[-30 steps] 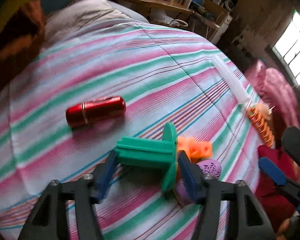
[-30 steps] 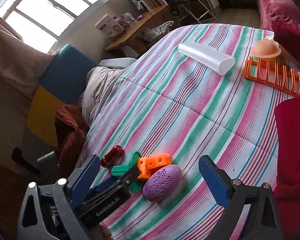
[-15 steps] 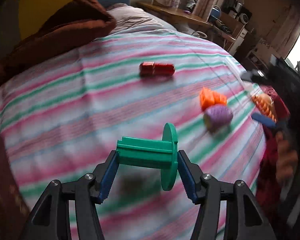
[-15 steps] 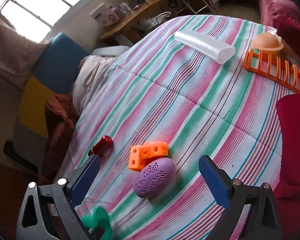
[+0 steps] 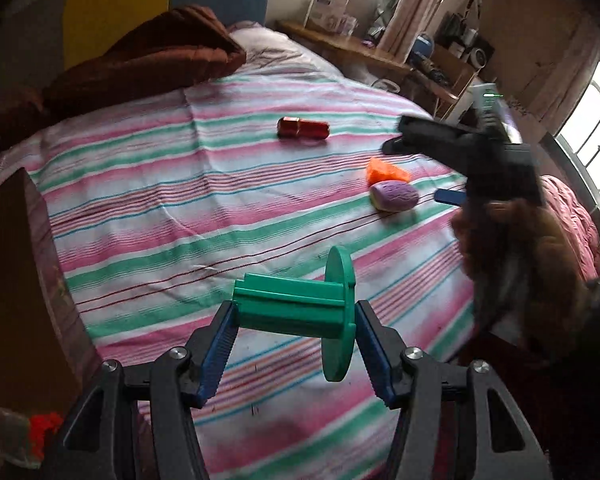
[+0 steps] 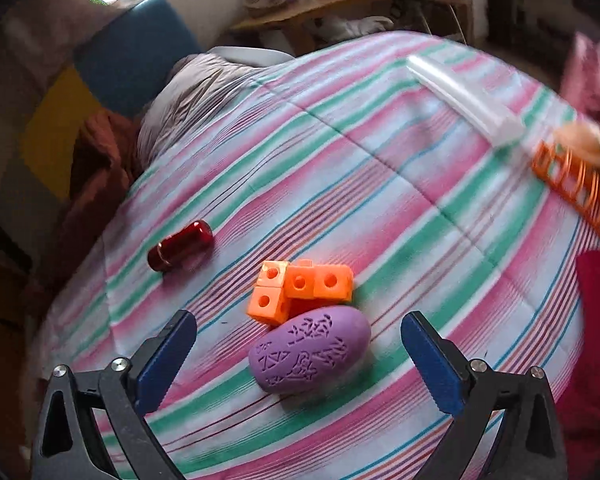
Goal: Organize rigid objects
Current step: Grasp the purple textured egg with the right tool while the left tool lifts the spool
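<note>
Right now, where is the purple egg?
In the right wrist view the purple egg lies on the striped blanket, touching the orange cubes, low and central.

Striped bed (bright window beyond).

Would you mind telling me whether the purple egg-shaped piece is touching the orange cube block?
Touching. In the right wrist view the purple egg-shaped piece lies pressed against the lower edge of the orange cube block, with no bedspread showing between them.

No wording is showing clearly enough to read. The white box on the far wooden shelf is carrying a dark printed label, too blurred to make out.
</note>
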Motion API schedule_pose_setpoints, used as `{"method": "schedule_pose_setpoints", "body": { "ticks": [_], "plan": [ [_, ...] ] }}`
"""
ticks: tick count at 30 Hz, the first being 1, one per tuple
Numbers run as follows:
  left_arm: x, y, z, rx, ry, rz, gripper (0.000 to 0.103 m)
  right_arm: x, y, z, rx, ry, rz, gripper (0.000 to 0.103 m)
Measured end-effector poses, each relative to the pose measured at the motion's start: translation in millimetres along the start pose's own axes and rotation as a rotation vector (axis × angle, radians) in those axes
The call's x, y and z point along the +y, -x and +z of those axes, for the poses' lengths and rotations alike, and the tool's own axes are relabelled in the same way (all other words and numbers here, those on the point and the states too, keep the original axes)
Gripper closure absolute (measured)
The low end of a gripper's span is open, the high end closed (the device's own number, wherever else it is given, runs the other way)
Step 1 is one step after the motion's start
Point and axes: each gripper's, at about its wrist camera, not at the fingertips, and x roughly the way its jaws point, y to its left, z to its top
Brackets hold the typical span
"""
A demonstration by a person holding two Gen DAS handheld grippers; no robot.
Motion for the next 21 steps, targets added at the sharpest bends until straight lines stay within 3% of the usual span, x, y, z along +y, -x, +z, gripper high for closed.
{"method": "schedule_pose_setpoints", "body": {
  "ticks": [11,12,13,21],
  "plan": [
    [8,49,-18,-0.074,0.048,-0.042,0.043,26,-33,-14,0.076,0.281,-0.199,0.003],
    [9,52,-19,-0.080,0.053,-0.043,0.043,28,-37,-16,0.096,0.296,-0.207,0.021],
    [11,56,-20,-0.088,0.059,-0.043,0.043,28,-39,-18,0.111,0.308,-0.209,0.026],
    [27,84,-28,-0.168,0.100,0.040,0.043,33,-37,-26,0.135,0.335,-0.189,0.024]
  ]
}}
